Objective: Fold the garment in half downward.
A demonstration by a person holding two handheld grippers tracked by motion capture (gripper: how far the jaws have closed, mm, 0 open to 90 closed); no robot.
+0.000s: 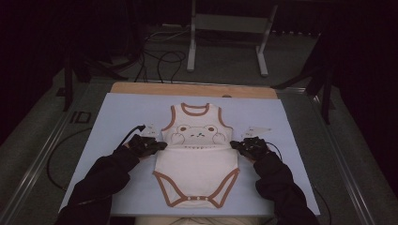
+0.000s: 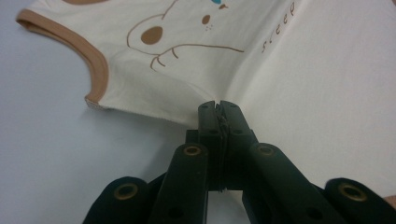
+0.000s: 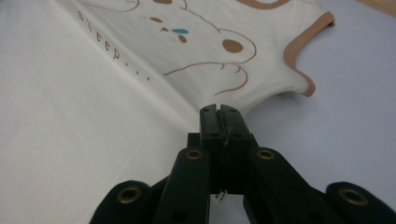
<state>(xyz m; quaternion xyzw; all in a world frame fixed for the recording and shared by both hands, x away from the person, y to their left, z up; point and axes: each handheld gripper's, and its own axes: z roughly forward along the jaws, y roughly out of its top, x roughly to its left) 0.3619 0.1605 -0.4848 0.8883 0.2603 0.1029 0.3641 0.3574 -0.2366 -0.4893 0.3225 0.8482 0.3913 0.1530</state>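
The cream bodysuit (image 1: 196,159) is lying flat on the counter (image 1: 117,117); the left gripper (image 1: 162,145) and right gripper (image 1: 233,144) are each pinching its side edges, jaws clamped on cloth.

Dark room, grey floor (image 1: 225,65)

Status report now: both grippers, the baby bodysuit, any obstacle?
Left gripper and right gripper shut on bodysuit side edges. Bodysuit creased across waist. Nothing in the way.
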